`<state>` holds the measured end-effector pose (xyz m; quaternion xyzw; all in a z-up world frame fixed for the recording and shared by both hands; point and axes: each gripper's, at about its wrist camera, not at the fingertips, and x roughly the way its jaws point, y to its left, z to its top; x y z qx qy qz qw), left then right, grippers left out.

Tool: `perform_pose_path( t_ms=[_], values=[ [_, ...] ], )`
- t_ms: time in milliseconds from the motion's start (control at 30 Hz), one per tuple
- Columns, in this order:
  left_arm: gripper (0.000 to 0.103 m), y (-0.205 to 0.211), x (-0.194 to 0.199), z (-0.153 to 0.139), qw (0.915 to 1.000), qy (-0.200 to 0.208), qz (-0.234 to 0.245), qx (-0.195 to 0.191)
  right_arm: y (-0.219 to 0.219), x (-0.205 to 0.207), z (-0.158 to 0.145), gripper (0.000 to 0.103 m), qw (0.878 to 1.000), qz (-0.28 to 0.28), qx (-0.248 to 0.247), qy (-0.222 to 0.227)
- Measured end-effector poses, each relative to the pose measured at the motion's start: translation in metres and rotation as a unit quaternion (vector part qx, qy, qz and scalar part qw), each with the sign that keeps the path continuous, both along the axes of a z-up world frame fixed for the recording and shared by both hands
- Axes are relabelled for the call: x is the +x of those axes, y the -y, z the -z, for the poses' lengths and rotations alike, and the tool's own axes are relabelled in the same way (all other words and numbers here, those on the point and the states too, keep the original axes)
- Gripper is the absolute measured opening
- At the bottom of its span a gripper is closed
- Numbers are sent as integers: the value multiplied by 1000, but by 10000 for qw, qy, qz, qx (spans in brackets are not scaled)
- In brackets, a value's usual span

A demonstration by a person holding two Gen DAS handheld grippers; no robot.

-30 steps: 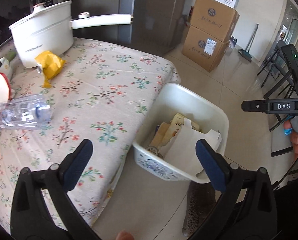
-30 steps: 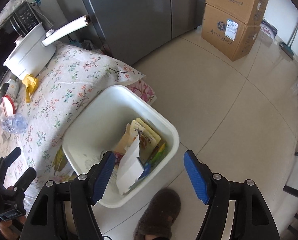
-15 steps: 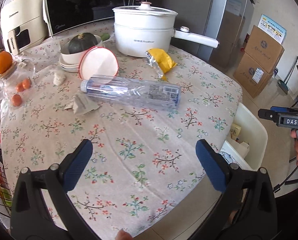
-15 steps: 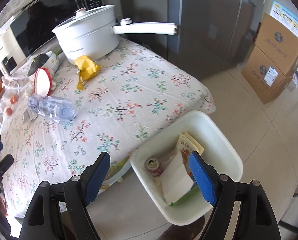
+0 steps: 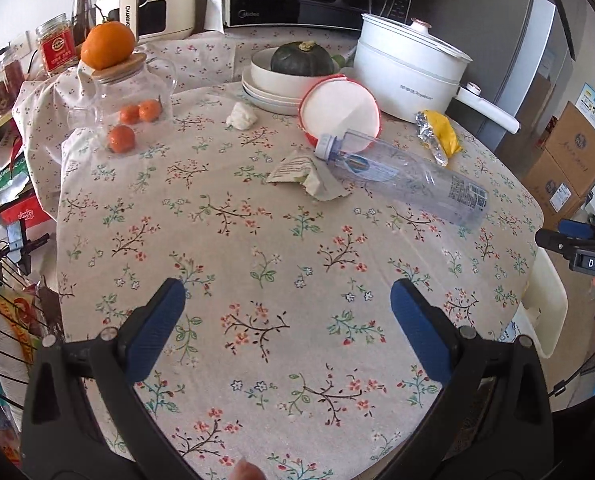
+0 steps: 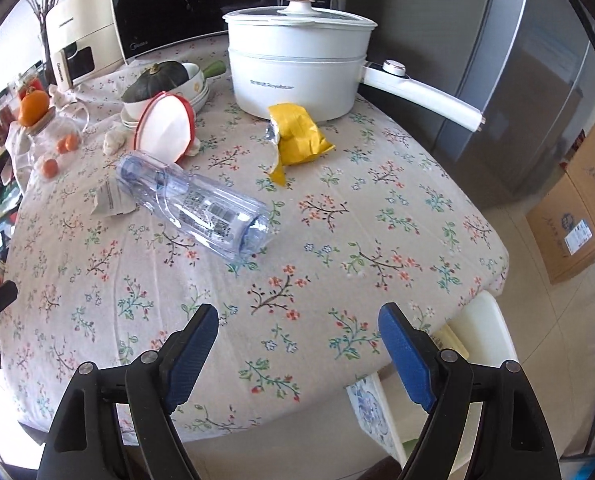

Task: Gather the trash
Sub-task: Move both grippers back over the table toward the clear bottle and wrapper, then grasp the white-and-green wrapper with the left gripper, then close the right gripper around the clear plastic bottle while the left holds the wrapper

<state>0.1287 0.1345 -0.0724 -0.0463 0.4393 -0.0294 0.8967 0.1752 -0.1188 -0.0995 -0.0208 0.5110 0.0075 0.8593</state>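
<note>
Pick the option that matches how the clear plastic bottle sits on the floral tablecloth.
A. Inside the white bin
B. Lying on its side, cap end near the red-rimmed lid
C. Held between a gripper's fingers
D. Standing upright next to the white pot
B: the clear plastic bottle lies on its side on the floral tablecloth, its cap end beside the red-rimmed lid, with no gripper touching it.

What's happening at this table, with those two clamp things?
A person is clearing trash with a gripper in each hand. The left gripper and right gripper both hover open and empty over the tablecloth. The plastic bottle, yellow wrapper and crumpled paper lie uncollected; the white bin waits beside the table.
</note>
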Motion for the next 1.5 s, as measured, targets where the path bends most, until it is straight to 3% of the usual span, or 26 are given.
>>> perform_pose_path(
  t_ms=[133, 300, 400, 533, 633, 800, 867, 1000, 1167, 1233, 1300, 1367, 1500],
  values=[
    [102, -16, 18, -3, 9996, -17, -254, -152, -19, 18, 4, 84, 9993, -292, 50, -214],
    [102, -21, 44, -2, 9987, 207, -416, -228, -36, 42, -1, 84, 9980, -609, -189, -45],
    [99, -19, 60, 9, 9966, 182, -491, -634, -47, 54, -1, 85, 9955, -835, -423, 161],
    [83, -4, 79, 33, 9946, 51, -350, -979, -56, 64, 9, 85, 9927, -1055, -422, 400],
    [74, 7, 95, 48, 9932, -157, -339, -1100, -58, 75, 24, 85, 9926, -1134, -395, 150],
    [60, 19, 112, 56, 9891, -147, -458, -1390, -48, 85, 33, 85, 9943, -1019, -275, 147],
    [42, 21, 117, 61, 9882, -163, -550, -1423, -42, 89, 39, 85, 9956, -917, -154, 92],
    [18, 22, 122, 69, 9856, -300, -640, -1533, -33, 93, 52, 85, 9962, -834, 248, -48],
    [11, 24, 118, 60, 9894, -215, -578, -1317, -28, 93, 60, 84, 9943, -837, 660, -92],
    [10, 23, 114, 56, 9910, -271, -604, -1159, -28, 91, 62, 77, 9924, -880, 848, -126],
    [10, 23, 107, 49, 9936, -321, -590, -906, -29, 87, 64, 55, 9903, -944, 980, -290],
    [10, 23, 97, 41, 9956, -313, -518, -717, -30, 82, 66, 45, 9895, -977, 967, -454],
    [10, 12, 76, 23, 9961, -248, -570, -625, -33, 65, 57, 45, 9886, -992, 1023, -487]
  ],
)
